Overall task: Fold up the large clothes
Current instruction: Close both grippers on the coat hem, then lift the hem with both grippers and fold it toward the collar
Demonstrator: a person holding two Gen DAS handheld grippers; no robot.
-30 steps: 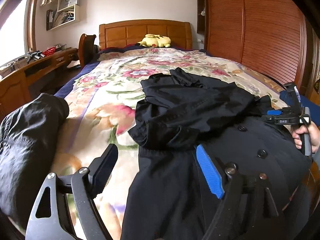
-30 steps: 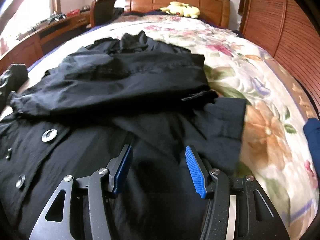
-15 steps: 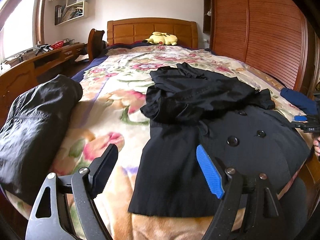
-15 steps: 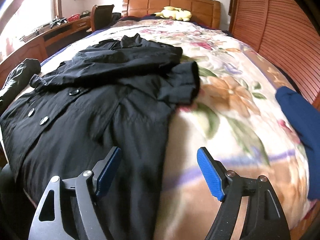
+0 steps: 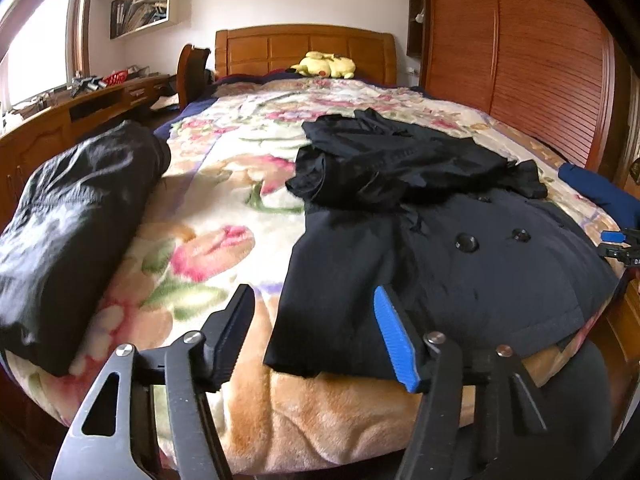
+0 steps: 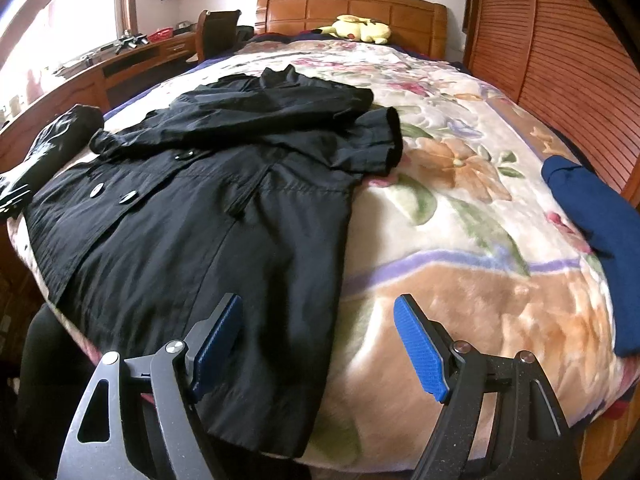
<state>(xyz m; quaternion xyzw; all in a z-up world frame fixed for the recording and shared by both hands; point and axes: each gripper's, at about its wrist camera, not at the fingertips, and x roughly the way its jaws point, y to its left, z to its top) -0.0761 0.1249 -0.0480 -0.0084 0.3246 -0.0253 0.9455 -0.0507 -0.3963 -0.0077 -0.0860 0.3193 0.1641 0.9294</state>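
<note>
both grippers have pulled back from the coat toward the foot of the bed, leaving it on the blanket. the left gripper (image 5: 314,334) and right gripper (image 6: 318,344) hang spread wide, holding nothing, likely to survey the next fold. the black coat (image 6: 192,208) lies buttons up on the floral blanket (image 6: 460,208), sleeves folded across its chest, hem draping over the bed's end.

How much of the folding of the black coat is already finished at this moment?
Done: both sleeves of the black coat lie folded across its chest. In hand: nothing; the left gripper and right gripper are open at the hem. Left: the long lower body lies flat over the bed edge, unfolded.
</note>
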